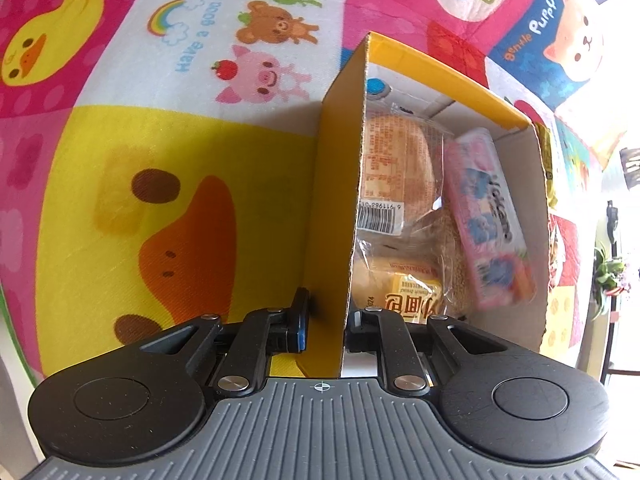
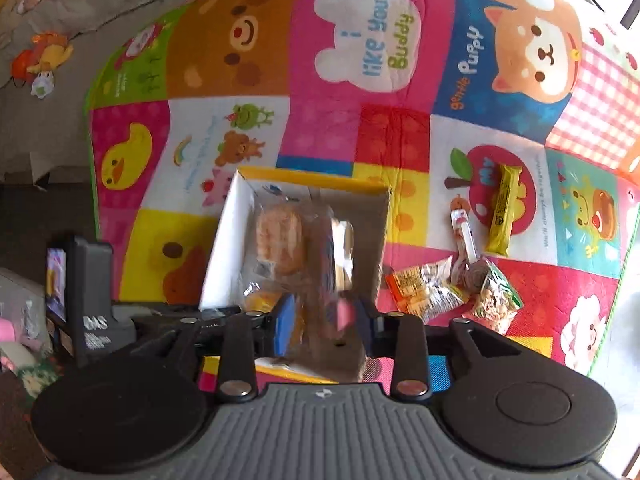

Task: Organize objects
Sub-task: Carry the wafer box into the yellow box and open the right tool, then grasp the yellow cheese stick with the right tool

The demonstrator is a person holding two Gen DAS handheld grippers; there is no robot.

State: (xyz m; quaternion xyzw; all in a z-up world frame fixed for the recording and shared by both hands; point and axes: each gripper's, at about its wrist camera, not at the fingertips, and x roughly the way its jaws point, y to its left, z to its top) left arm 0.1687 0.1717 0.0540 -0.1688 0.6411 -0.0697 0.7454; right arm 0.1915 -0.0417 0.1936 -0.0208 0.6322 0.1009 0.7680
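Left claw [image 1: 325,330] straddles the left wall of the yellow box [image 1: 336,200], one finger outside and one inside, pressed onto the cardboard. Right claw [image 2: 326,320] is partly spread above the box; a blurred pink packet [image 2: 345,314] sits between its fingers, grip uncertain. Loose snacks [image 2: 448,292] lie on the mat [image 2: 320,40], right of the box.

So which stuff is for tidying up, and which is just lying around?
For the job:
- yellow box
- pink packet and bread inside
- snack bags, yellow bar on the mat

Just lying about:
- cartoon mat
- plush toys
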